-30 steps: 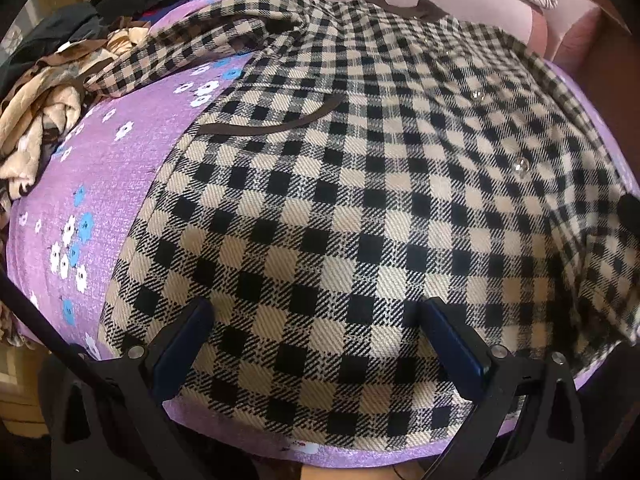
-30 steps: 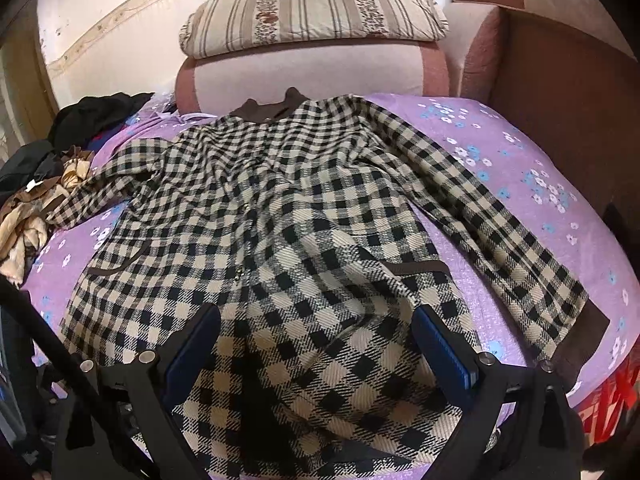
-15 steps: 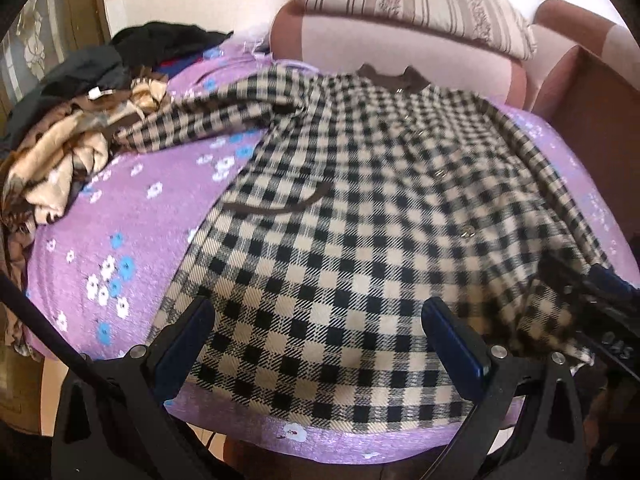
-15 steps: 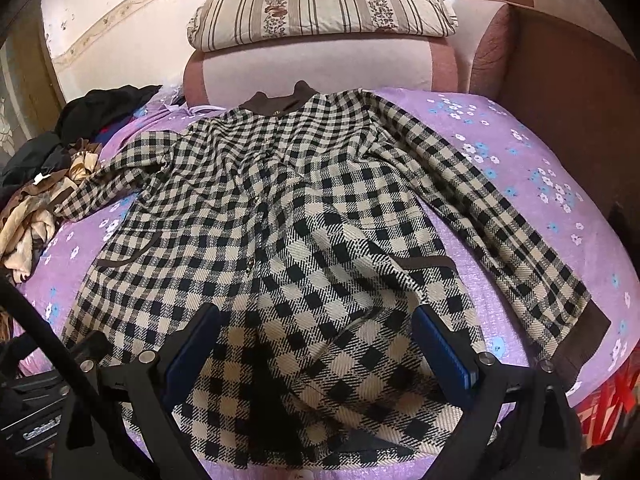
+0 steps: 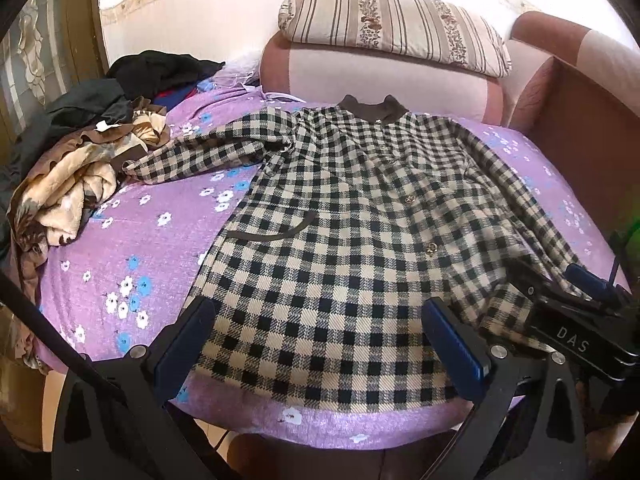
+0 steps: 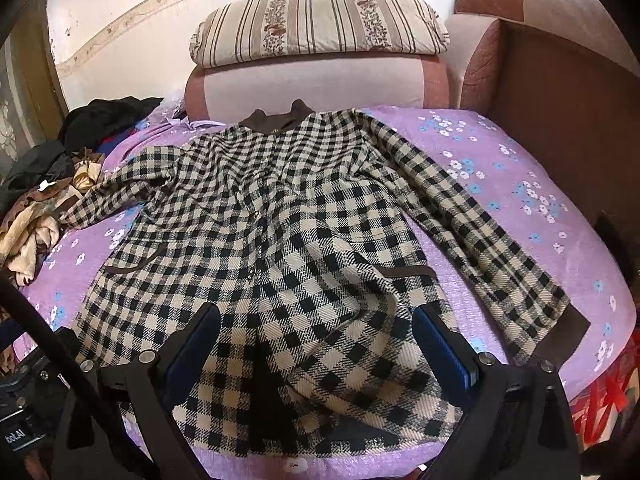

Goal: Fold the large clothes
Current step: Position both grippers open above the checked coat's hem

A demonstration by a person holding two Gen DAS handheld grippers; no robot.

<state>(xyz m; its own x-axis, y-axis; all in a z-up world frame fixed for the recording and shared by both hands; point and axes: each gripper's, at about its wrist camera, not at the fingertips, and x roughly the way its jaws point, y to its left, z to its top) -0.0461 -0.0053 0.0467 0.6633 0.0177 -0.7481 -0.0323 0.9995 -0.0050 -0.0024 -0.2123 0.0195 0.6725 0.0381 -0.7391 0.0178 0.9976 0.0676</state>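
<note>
A black-and-cream checked coat (image 5: 352, 240) (image 6: 288, 240) with a brown collar lies spread face up on the purple flowered bed, collar at the far end and both sleeves out to the sides. My left gripper (image 5: 320, 344) hovers open above the hem on its left half, nothing between its fingers. My right gripper (image 6: 316, 344) is open above the hem on the right half, where the cloth is rumpled. The right gripper's body (image 5: 576, 320) shows at the right edge of the left wrist view.
A heap of other clothes (image 5: 80, 168) (image 6: 44, 200) lies at the bed's left side. A striped pillow (image 6: 320, 24) rests on the pink headboard behind. A brown sofa arm (image 6: 560, 112) borders the bed on the right. The bed's near edge (image 5: 320, 424) is just below the hem.
Both grippers have drawn back and up from the coat; more of the bed and headboard is in view. The coat lies as before.
</note>
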